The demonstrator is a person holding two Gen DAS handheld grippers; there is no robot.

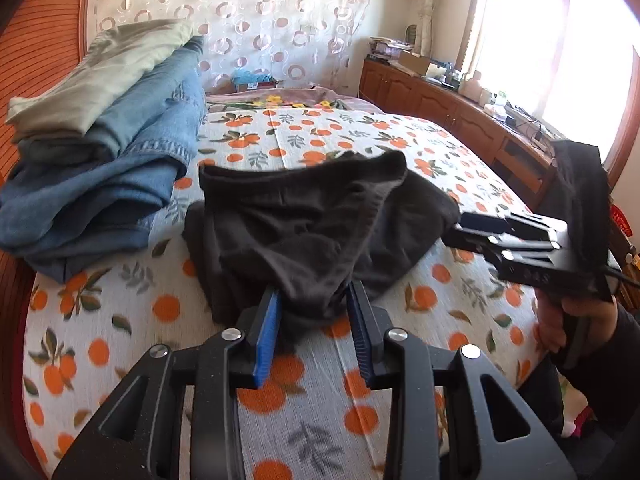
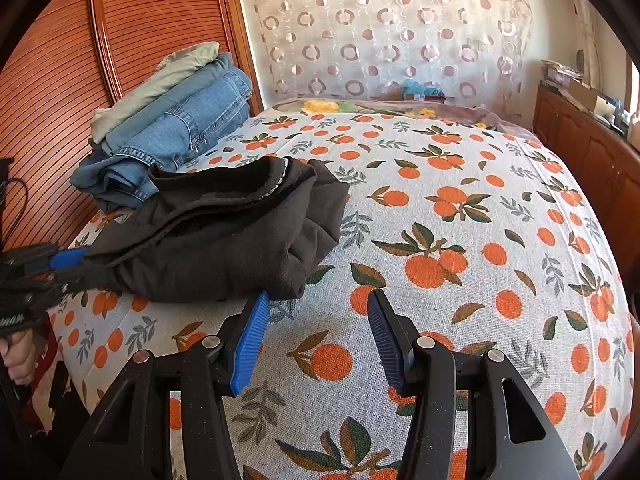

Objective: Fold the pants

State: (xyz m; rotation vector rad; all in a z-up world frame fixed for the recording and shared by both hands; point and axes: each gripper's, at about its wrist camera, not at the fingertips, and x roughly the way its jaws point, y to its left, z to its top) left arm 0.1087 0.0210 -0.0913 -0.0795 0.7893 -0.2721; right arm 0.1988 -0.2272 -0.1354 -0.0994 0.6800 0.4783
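Left gripper [image 1: 314, 312] is pinching the folded dark pants [image 1: 320, 224] near the bed's [image 2: 480, 320] left edge; right gripper [image 2: 316, 320] is hovering released, empty; stacking likely next.

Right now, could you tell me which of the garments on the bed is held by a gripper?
The black pants, lying apart from the stack: the left gripper pinches their near edge. The jeans and pale garment sit stacked, untouched.

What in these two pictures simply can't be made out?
- How far the left gripper bites into the dark brown bunched pants: cloth hides its fingertips, left wrist view.
- Bottom garments of the folded stack of denim and pale green clothes: pants block them, right wrist view.
- Clutter on the wooden cabinet: window glare, too small.
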